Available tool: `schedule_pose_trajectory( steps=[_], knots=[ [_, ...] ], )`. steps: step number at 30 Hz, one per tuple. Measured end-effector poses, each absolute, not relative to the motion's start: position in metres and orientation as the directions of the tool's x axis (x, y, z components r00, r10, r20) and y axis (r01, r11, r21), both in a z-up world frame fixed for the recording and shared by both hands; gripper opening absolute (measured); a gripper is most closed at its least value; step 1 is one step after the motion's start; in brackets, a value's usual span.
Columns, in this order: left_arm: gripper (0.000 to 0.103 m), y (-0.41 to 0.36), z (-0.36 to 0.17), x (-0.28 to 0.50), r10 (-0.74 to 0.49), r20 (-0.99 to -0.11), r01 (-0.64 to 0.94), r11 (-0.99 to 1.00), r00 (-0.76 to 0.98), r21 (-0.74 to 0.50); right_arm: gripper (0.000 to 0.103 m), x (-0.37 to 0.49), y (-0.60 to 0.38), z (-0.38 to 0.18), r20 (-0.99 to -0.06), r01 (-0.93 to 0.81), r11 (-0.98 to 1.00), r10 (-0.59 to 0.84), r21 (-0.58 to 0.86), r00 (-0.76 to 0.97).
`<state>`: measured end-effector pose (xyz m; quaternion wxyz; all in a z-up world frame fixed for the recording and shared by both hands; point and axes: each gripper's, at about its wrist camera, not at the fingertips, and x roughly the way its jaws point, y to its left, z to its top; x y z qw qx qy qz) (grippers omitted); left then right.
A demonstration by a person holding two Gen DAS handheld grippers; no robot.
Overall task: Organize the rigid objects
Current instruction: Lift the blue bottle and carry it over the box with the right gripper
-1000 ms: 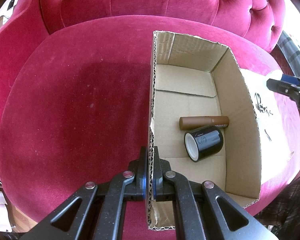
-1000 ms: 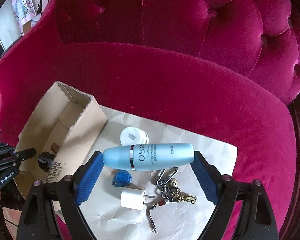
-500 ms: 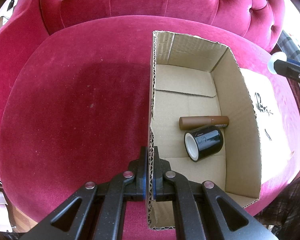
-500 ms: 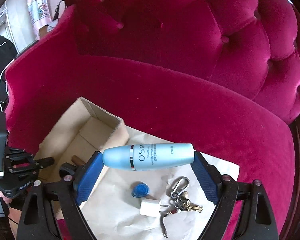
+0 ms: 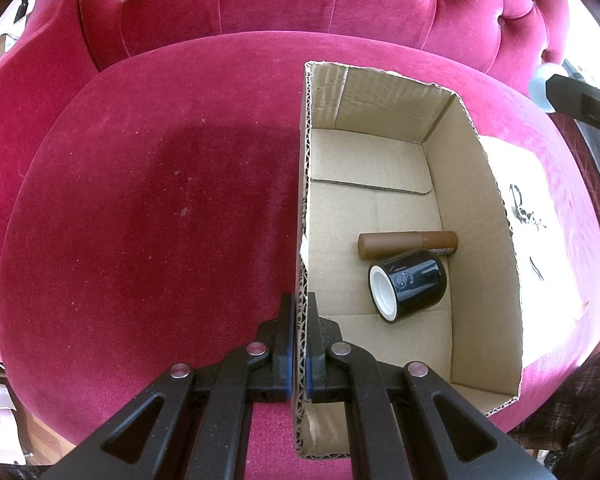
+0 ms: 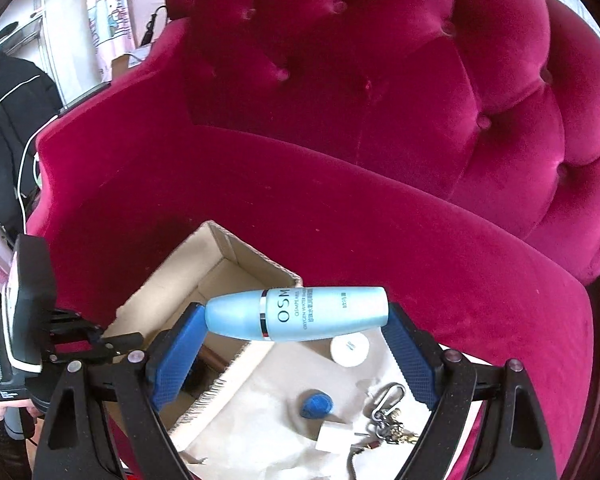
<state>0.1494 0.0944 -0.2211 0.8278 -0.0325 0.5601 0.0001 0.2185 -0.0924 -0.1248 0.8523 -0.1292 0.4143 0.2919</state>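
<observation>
My left gripper (image 5: 299,346) is shut on the left wall of an open cardboard box (image 5: 305,200) that sits on the red sofa seat. Inside the box lie a brown tube (image 5: 407,243) and a black jar with a white rim (image 5: 410,285). My right gripper (image 6: 296,326) is shut on a light blue OSM bottle (image 6: 300,314), held end to end and level above the box's right wall (image 6: 236,368). The bottle's tip and right gripper also show at the far right of the left wrist view (image 5: 540,84).
A sheet of paper (image 6: 268,408) lies right of the box with a white round lid (image 6: 350,350), a blue cap (image 6: 316,404), a white charger plug (image 6: 334,436) and a key bunch (image 6: 388,420) on it. The tufted sofa back (image 6: 380,60) rises behind.
My right gripper has lifted the blue bottle up off the paper and carried it left toward the box. The left gripper has held still on the box wall.
</observation>
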Motion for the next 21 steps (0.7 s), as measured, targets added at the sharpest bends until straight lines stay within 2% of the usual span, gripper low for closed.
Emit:
schedule_pose_trajectory(
  steps=[21],
  knots=[
    [0.003, 0.094, -0.222, 0.15, -0.038, -0.927, -0.036, 0.998, 0.373, -0.055, 0.091, 0.21, -0.043, -0.134, -0.783, -0.705, 0.708, 0.463, 0.045, 0.415]
  ],
)
